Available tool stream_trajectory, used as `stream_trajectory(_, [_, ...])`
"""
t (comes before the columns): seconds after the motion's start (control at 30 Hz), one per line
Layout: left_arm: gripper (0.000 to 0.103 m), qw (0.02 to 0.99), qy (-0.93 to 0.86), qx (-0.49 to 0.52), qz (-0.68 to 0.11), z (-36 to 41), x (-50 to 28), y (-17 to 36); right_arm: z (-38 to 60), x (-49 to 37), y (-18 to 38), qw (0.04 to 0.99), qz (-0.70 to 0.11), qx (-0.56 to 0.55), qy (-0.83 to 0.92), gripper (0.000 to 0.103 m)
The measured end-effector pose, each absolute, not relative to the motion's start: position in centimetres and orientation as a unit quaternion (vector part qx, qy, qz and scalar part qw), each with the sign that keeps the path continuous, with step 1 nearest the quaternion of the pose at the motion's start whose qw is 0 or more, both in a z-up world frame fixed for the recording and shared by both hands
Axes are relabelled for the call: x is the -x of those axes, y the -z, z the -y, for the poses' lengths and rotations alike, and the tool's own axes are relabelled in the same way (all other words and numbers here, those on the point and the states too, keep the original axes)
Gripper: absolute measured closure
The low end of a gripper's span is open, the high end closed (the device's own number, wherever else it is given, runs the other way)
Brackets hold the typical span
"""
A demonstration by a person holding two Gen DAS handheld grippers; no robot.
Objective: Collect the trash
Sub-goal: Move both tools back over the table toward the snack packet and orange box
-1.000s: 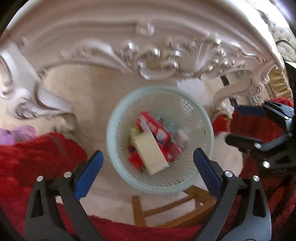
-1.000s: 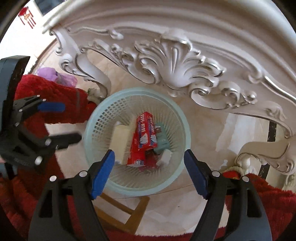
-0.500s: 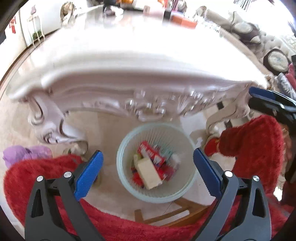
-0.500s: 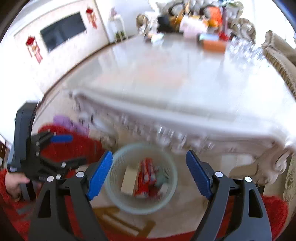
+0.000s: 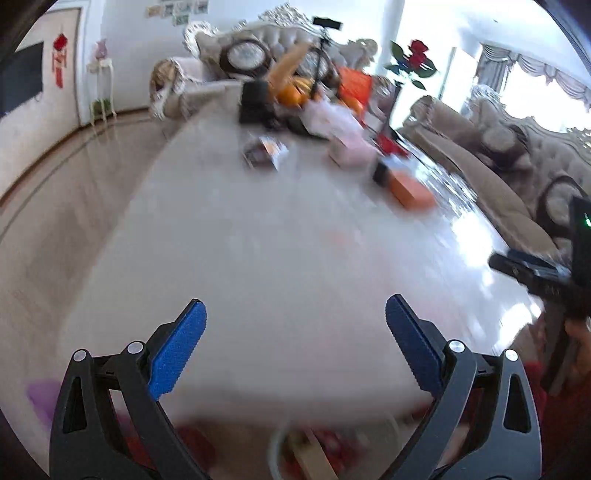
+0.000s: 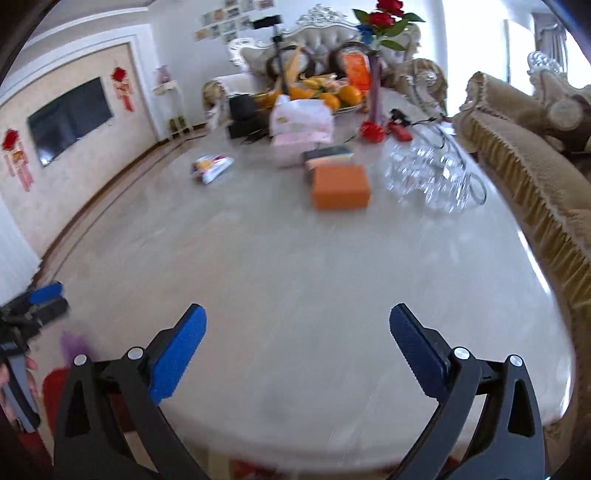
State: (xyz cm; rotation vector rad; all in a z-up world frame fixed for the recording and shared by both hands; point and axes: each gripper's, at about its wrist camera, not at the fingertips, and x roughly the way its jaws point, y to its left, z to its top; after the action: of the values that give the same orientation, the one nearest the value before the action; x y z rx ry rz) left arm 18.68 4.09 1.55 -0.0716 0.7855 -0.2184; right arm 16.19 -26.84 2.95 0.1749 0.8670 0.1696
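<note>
The left tool [image 5: 295, 334] is spread wide with nothing between its blue pads, and it looks out over a long pale marble bench [image 5: 258, 240]; the right tool [image 6: 297, 339] is likewise released and empty, raised over the same bench [image 6: 295, 277]; each tool shows at the edge of the other's view, the right one at the far right of the left view and the left one at the far left of the right view.

The near half of the glossy surface carries nothing but reflections of window light; the things crowd the far half: a small snack wrapper [image 6: 212, 167] lies flat by itself on the left side of the bench, well apart from both tools; an orange box [image 6: 340, 186] stands nearer the middle, with a cluster of clear glassware [image 6: 430, 177] just beside it to the right; behind them sit pink tissue packs [image 6: 301, 142], a fruit bowl with oranges and bananas [image 6: 325, 94] and a slim vase of red roses [image 6: 375, 92].

At the bottom edge of the left view, below the bench rim, the pale green trash basket [image 5: 280, 446] shows blurred, with some packaging inside it.

Around the bench, tufted cream sofas [image 6: 325, 35] stand behind and a tan fringed sofa [image 6: 535, 177] runs along the right; a wall television [image 6: 70, 120] hangs on the left wall between red knot ornaments; the floor [image 5: 55, 192] is polished wood.
</note>
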Motion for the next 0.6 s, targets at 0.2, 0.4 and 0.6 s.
stream_trajectory(0.2, [0.008, 0.927, 0.073, 0.043, -0.365, -3.8, -30.8, -2.4, 27.5, -23.2, -1.6, 0.9, -0.427, -0.068, -0.061, 0.008])
stream_trajectory(0.4, [0.008, 0.925, 0.049, 0.041, -0.375, -3.5, -41.0, -1.1, 27.7, -29.2, 0.4, 0.883, -0.463, -0.049, -0.058, 0.008])
stream_trajectory(0.6, [0.008, 0.916, 0.05, 0.043, -0.396, -2.3, -47.6, 0.6, 27.8, -32.3, 2.4, 0.871, -0.486, -0.056, -0.049, 0.008])
